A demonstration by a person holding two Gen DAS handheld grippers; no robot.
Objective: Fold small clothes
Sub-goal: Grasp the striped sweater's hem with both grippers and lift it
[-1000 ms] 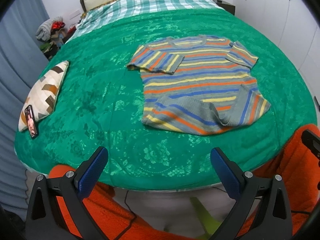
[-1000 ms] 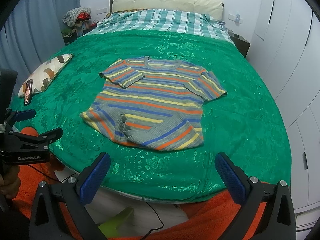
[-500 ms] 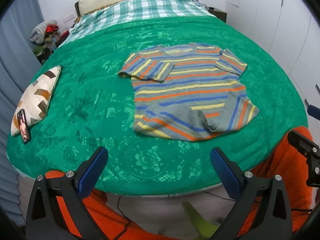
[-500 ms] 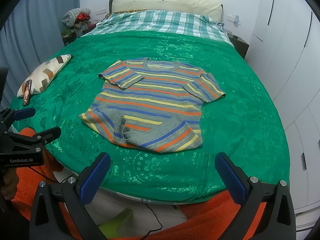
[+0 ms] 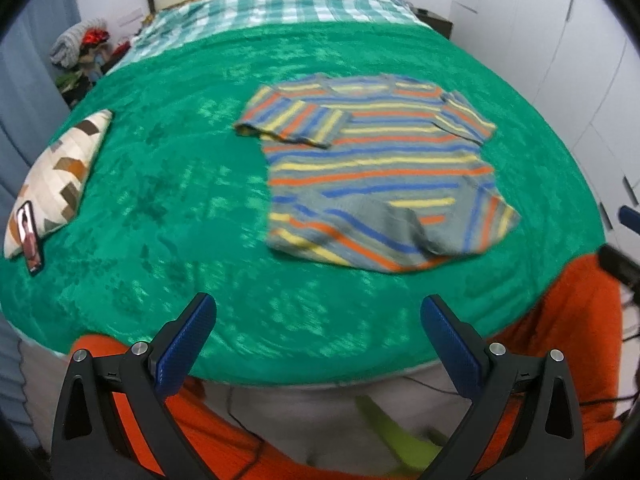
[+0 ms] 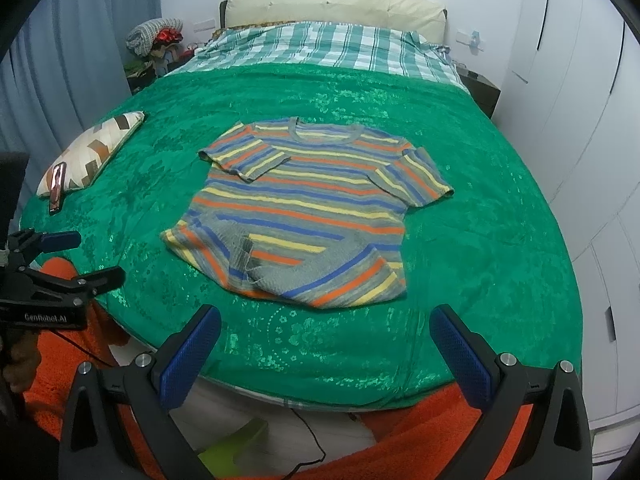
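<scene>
A small striped knit T-shirt (image 5: 376,168) (image 6: 308,212) in grey, orange, yellow and blue lies face up on the green bedspread (image 5: 168,184) (image 6: 480,248). Its collar points toward the headboard, its bottom hem is rumpled and partly turned up, and one sleeve is folded inward. My left gripper (image 5: 318,330) is open, hovering over the bed's near edge, short of the shirt. My right gripper (image 6: 325,340) is open too, also in front of the hem, with nothing between its fingers. The left gripper (image 6: 76,258) shows at the left edge of the right wrist view.
A patterned cushion (image 5: 60,172) (image 6: 94,152) with a phone (image 5: 30,240) (image 6: 56,188) leaning on it lies at the bed's left side. Checked bedding (image 6: 328,48) and a cream headboard sit beyond. White wardrobe doors (image 6: 580,100) line the right. The person's orange clothing (image 6: 420,440) fills the foreground.
The left wrist view has swung, so the shirt now sits lower and more to the right in it. The right wrist view barely shifted. Both grippers remain open.
</scene>
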